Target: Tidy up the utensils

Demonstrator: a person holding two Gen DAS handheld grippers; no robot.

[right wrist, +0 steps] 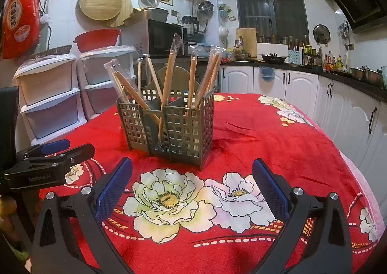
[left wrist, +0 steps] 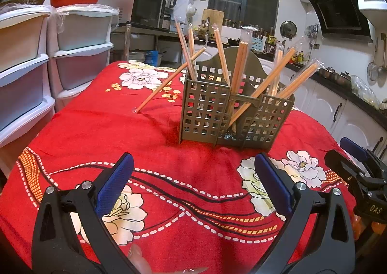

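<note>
Left gripper (left wrist: 193, 172) and right gripper (right wrist: 192, 177) are both released, empty, near the caddy (left wrist: 232, 114). Chopsticks (left wrist: 238, 68) stand inside; one (left wrist: 169, 80) leans outside left.

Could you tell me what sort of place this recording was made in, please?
Most likely a home kitchen. A range hood hangs over a counter crowded with pots, a microwave stands on a shelf, and white cabinets line the wall behind the cloth-covered table.
</note>
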